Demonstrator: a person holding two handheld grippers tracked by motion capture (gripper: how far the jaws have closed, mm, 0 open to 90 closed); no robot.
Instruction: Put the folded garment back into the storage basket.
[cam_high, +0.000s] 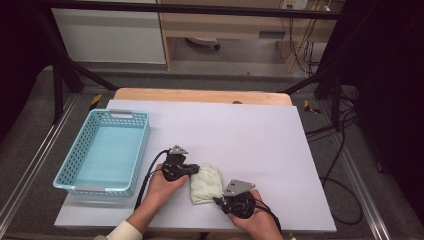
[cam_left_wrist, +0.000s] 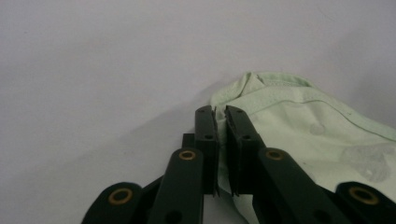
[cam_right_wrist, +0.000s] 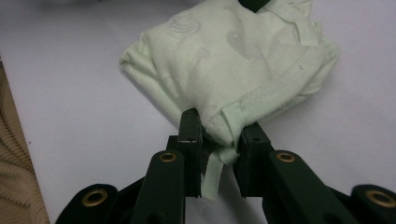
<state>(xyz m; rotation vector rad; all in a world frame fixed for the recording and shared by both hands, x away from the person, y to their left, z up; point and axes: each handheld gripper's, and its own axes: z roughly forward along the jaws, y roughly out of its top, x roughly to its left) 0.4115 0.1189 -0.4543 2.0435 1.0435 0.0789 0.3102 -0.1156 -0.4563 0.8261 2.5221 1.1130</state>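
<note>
High view: a folded pale green garment (cam_high: 206, 183) lies on the white table (cam_high: 260, 145), at 6 o'clock. A light blue basket (cam_high: 75, 159) sits at its 9 o'clock.

Left gripper view: the left gripper (cam_left_wrist: 220, 122) is clamped on the garment's edge.

Right gripper view: the right gripper (cam_right_wrist: 219, 128) pinches a bunched corner. No writing is readable.

Pale green garment (cam_high: 206, 183) lies bunched on the white tabletop (cam_high: 250, 135)

Each tool is black — the left tool (cam_high: 192, 170) and the right tool (cam_high: 220, 201) both carry a grey three-cornered plate, brass-coloured rivets on the arms and a black cable. The left sleeve (cam_high: 120, 233) is white.
</note>
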